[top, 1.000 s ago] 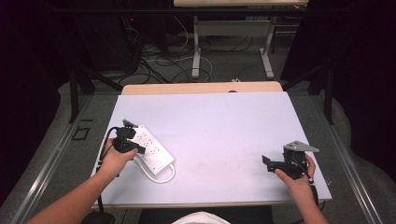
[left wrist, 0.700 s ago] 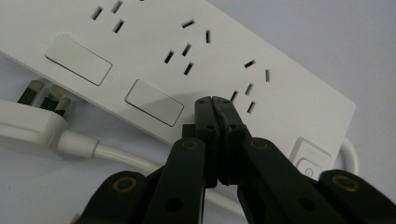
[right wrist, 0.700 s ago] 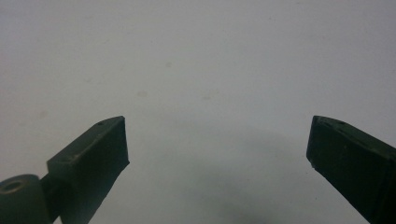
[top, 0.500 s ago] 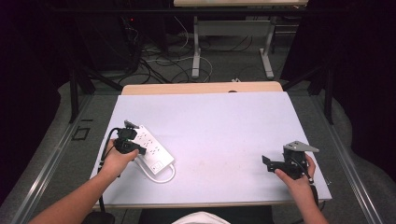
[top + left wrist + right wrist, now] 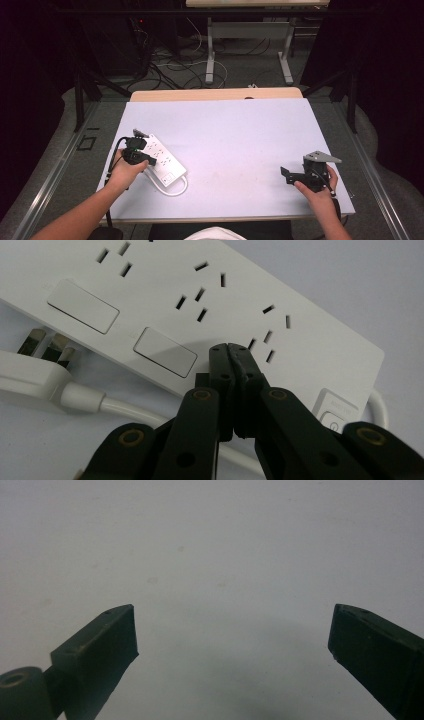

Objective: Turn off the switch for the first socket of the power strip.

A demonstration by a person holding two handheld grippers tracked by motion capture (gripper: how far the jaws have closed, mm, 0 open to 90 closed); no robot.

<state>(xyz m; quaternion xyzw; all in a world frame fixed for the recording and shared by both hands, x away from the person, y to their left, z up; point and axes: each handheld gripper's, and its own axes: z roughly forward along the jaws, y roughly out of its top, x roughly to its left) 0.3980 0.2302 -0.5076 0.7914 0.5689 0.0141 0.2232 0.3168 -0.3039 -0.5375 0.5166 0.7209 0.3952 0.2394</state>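
Observation:
A white power strip (image 5: 162,159) lies at the left of the white table top (image 5: 235,135), its cord looped beside it. In the left gripper view the strip (image 5: 210,305) shows several socket sets and two blank covers, and its plug (image 5: 37,365) lies alongside. My left gripper (image 5: 231,347) is shut, jaws pressed together with nothing between them, the tips just over the strip's top face near a socket. From above, that gripper (image 5: 150,161) sits over the strip's near half. My right gripper (image 5: 285,175) rests low at the right with jaws wide open (image 5: 232,630) over bare table.
The table's wooden far edge (image 5: 215,94) borders a dark floor with cables and another table's legs (image 5: 210,55). A metal rail (image 5: 55,170) runs along the left side. Both forearms come in from the front edge.

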